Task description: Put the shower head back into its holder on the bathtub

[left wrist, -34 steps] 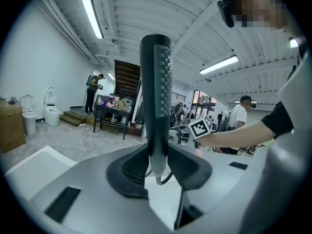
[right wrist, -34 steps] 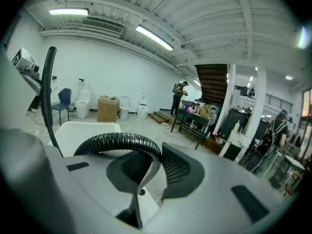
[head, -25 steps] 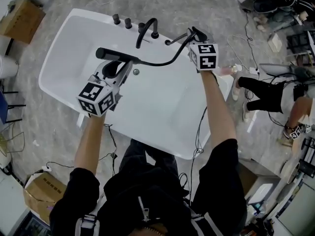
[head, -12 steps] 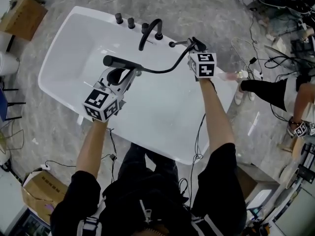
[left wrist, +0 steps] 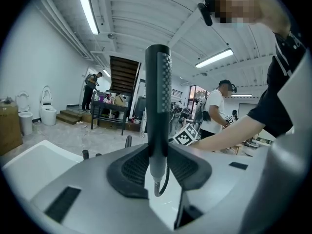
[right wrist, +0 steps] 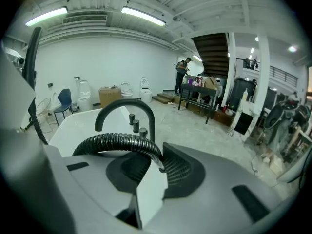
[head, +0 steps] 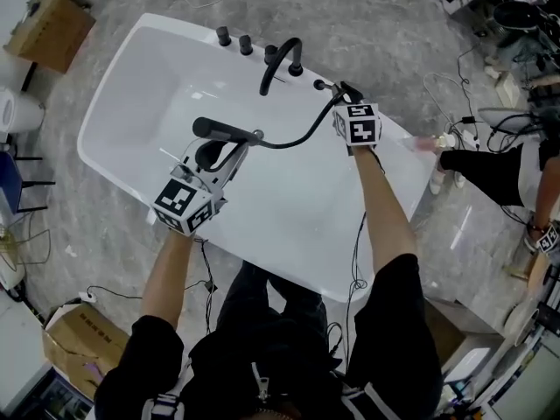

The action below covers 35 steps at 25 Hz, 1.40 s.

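Note:
My left gripper [head: 229,144] is shut on the handle of the black shower head [head: 223,131], which lies level over the white bathtub [head: 122,103]. In the left gripper view the shower head [left wrist: 158,101] stands upright between the pads of the left gripper [left wrist: 158,156]. Its black ribbed hose [head: 293,138] curves right to my right gripper [head: 344,92], which is shut on the hose near the far rim. The hose [right wrist: 119,141] arches across the right gripper [right wrist: 157,162]. A small black fitting [head: 318,84] sits on the rim just beside it.
A black gooseneck faucet [head: 284,59] and three black knobs [head: 246,45] stand on the far rim, left of the right gripper. Cardboard boxes [head: 58,26] lie on the floor at the left. Another person's legs [head: 490,169] and cables are at the right.
Both grippers have sunk toward the tub, the right one more, bringing the hose end closer to the rim by the faucet. Both grips are unchanged.

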Motion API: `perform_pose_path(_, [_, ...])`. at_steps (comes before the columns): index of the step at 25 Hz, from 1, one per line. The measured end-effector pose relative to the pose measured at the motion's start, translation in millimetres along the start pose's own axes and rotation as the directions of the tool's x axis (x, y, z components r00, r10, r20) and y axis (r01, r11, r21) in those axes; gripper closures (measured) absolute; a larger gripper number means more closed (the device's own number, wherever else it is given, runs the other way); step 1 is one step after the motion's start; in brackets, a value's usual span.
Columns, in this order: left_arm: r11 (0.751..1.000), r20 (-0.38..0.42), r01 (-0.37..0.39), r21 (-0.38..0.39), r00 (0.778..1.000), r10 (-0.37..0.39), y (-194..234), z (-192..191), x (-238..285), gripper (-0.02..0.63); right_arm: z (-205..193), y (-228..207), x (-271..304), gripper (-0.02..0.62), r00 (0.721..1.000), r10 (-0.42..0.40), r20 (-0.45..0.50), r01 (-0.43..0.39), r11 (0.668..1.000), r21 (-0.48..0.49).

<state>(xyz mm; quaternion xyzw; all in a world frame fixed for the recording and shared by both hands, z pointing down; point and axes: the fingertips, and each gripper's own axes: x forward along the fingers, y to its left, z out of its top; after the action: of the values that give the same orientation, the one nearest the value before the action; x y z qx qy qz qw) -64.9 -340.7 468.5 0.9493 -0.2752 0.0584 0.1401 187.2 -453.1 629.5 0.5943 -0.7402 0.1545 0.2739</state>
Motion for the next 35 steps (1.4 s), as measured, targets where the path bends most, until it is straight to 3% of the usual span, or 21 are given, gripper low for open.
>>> perform_pose_path(4, [1.000, 0.008, -0.009, -0.010, 1.000, 0.009, -2.9, -8.0, -12.2, 0.472, -19.0, 12.8, 9.7, 0.515, 0.999, 0.011, -0.053, -0.015, 0.998, -0.068])
perform_pose_path(10, [1.000, 0.041, -0.010, -0.010, 0.999, 0.010, 0.2, -15.7, -19.6, 0.472, -42.9, 23.2, 29.2, 0.491, 0.995, 0.015, -0.097, -0.021, 0.998, -0.060])
perform_pose_path(19, [0.998, 0.151, 0.022, -0.052, 0.988, -0.014, -9.1, 22.7, -48.7, 0.472, -59.7, 26.9, 34.5, 0.432, 0.993, -0.001, -0.121, -0.006, 0.998, -0.056])
perform_pose_path(22, [0.998, 0.146, 0.025, -0.060, 0.989, -0.016, -4.8, 22.4, -48.1, 0.472, -68.3, 29.2, 39.1, 0.414, 0.989, -0.019, -0.147, 0.006, 0.996, -0.085])
perform_pose_path(25, [0.998, 0.151, 0.031, -0.053, 0.988, -0.023, -7.7, 22.6, -44.5, 0.473, -75.6, 36.0, 37.0, 0.413, 0.984, 0.003, -0.176, -0.011, 0.999, -0.042])
perform_pose_path(29, [0.997, 0.162, 0.041, -0.069, 0.986, -0.030, -9.4, 23.5, -37.9, 0.473, -80.5, 35.6, 33.5, 0.425, 0.985, 0.023, -0.172, -0.025, 1.000, -0.006])
perform_pose_path(35, [0.999, 0.122, -0.001, -0.048, 0.992, 0.007, -7.6, 22.4, -29.2, 0.473, -78.2, 35.6, 13.9, 0.453, 0.989, 0.033, -0.141, -0.030, 0.999, 0.025])
